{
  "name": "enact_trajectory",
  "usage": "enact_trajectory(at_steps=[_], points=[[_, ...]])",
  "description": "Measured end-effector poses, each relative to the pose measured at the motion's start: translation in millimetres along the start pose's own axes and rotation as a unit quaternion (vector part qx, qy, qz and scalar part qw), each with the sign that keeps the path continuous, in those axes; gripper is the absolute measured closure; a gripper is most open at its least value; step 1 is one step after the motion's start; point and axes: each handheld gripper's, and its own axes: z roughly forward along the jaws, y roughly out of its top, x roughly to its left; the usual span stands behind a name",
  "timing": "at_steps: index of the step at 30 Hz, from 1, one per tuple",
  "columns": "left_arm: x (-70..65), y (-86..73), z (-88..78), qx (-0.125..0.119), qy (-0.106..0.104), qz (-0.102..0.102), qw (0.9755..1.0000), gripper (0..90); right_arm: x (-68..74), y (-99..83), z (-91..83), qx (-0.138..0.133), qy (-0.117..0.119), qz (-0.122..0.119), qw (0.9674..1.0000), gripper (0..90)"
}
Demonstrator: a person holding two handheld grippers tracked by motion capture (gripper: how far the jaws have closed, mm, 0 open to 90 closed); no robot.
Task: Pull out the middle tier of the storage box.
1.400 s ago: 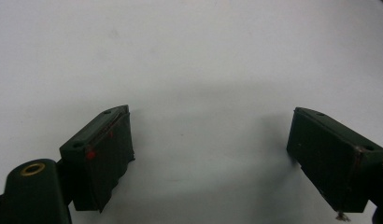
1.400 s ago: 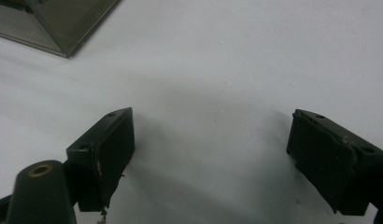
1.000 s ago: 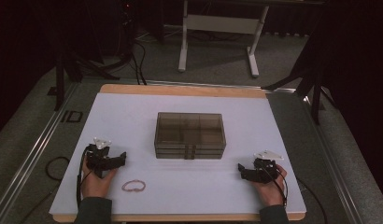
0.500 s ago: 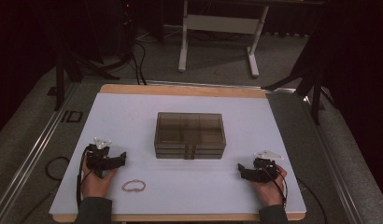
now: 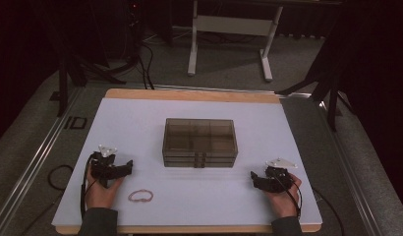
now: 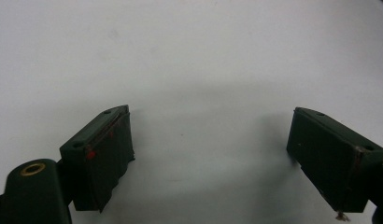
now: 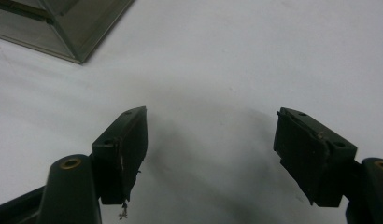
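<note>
High view overlooks table (image 5: 140,118); both claw views close, facing tabletop.

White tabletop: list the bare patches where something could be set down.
The white tabletop is bare left and right of the smoky drawer box, behind it up to the wooden edge, and in front between the left gripper and right gripper. The only clutter is the pink band beside the left hand.

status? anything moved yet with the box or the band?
Nothing looks done: the smoky drawer box sits shut mid-table and the pink band lies loose near the left gripper. Right gripper has just been closing slightly, nothing between its jaws. Everything remains.
</note>
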Motion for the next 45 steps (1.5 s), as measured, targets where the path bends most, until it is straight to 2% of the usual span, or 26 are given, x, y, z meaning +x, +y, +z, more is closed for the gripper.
enact_trajectory(at_steps=[3,18,22,25,45], points=[[0.0,0.0,0.0,0.0,0.0,0.0,1.0,14.4,1.1,2.9,-2.8,0.0,-0.005,-0.014,0.9999,28.3],[-0.1,-0.1,-0.1,0.0,0.0,0.0,1.0,14.6,11.1,9.6,-15.8,-0.007,-0.003,-0.06,0.9982,43.7],[-0.1,-0.1,-0.1,0.0,0.0,0.0,1.0,14.6,15.7,11.7,-19.8,-0.013,-0.007,-0.077,0.9969,49.1],[0.0,-0.1,-0.1,0.0,0.0,0.0,1.0,14.6,19.5,13.2,-21.8,-0.013,-0.001,-0.091,0.9958,52.7],[-0.1,-0.2,-0.1,0.0,0.0,0.0,1.0,14.6,45.7,21.7,-28.0,-0.022,-0.011,-0.151,0.9883,66.5]])
